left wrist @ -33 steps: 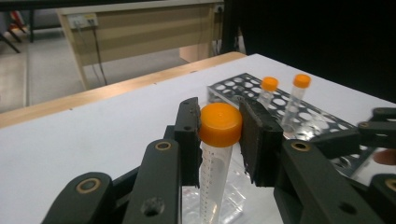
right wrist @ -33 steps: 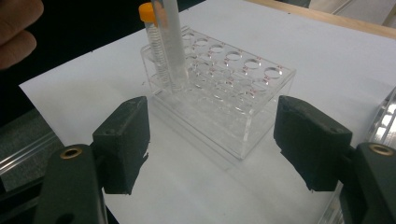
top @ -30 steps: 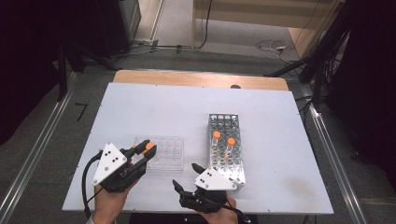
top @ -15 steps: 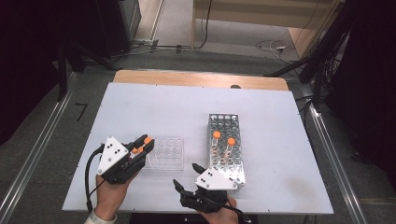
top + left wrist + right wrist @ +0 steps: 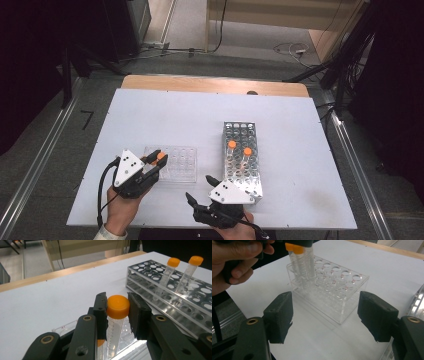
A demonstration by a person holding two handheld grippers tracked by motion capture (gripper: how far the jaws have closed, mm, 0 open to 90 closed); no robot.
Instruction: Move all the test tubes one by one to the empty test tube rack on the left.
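Left gripper (image 5: 156,161) nearer clear rack (image 5: 172,163)

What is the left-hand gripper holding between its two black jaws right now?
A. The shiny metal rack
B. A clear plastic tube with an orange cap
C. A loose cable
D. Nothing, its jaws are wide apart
B: in the left gripper view, the left gripper has both black jaws pressed against the orange cap of a clear plastic tube, held over the clear plastic rack.

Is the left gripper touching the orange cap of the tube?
Touching. The left gripper view shows both jaws of the left gripper pressed against the sides of the orange cap, no gap.
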